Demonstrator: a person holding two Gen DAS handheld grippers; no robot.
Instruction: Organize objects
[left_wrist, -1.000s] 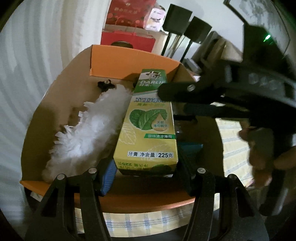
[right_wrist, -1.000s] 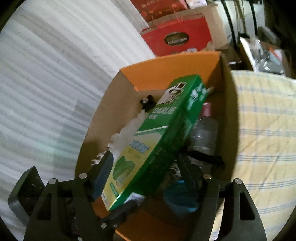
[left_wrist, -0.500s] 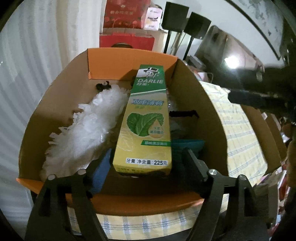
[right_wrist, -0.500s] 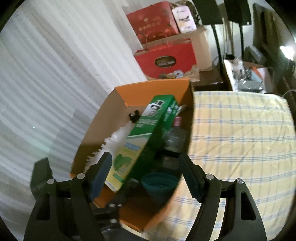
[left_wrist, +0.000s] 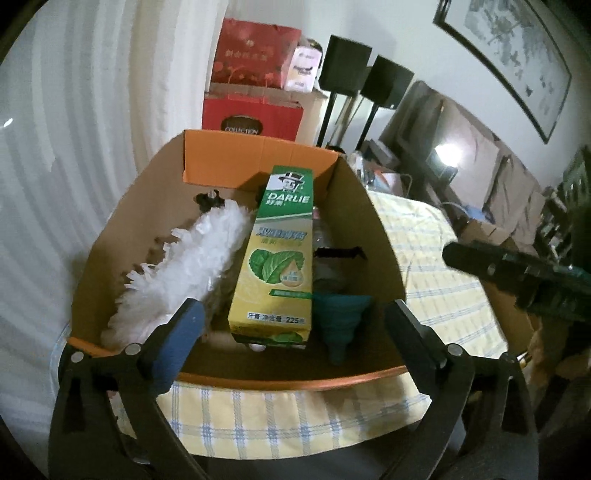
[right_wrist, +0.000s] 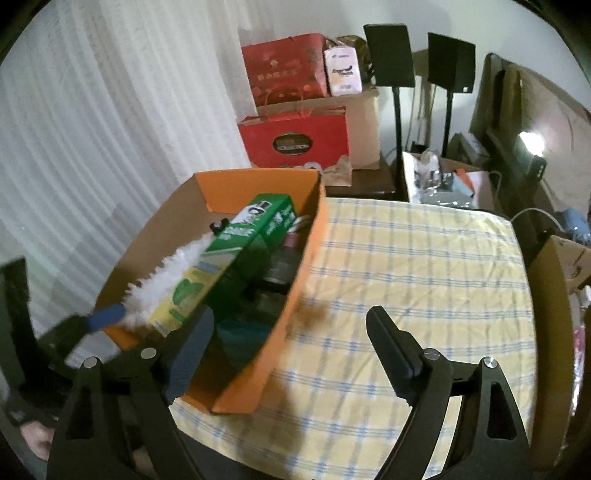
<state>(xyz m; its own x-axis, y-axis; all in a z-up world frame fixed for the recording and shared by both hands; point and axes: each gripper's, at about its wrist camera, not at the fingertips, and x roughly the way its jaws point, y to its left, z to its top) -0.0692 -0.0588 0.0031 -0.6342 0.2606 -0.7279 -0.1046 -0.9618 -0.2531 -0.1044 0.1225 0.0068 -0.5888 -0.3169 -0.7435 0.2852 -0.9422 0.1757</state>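
An orange cardboard box (left_wrist: 258, 155) (right_wrist: 258, 184) stands on the checked tablecloth (right_wrist: 406, 277). In it lie a green and yellow toothpaste carton (left_wrist: 277, 258) (right_wrist: 221, 258), a white fluffy duster (left_wrist: 192, 258) (right_wrist: 166, 273), a teal funnel (left_wrist: 341, 314) (right_wrist: 240, 332) and a clear bottle (left_wrist: 325, 258) (right_wrist: 284, 262). My left gripper (left_wrist: 293, 310) hovers at the box's near rim. Its jaws are opening, clear of the carton, and hold nothing. My right gripper (right_wrist: 290, 314) straddles the box's right wall above the cloth. Its jaws are opening too and are empty.
White curtains hang behind the box. Red gift bags (right_wrist: 295, 136) and a carton stand beyond it, with two black speakers on stands (right_wrist: 391, 55). A brown cardboard box (right_wrist: 554, 277) sits off the table's right edge.
The left jaws have widened away from the toothpaste carton and pulled back and up. The right gripper has swung rightward out of the box, over the cloth.
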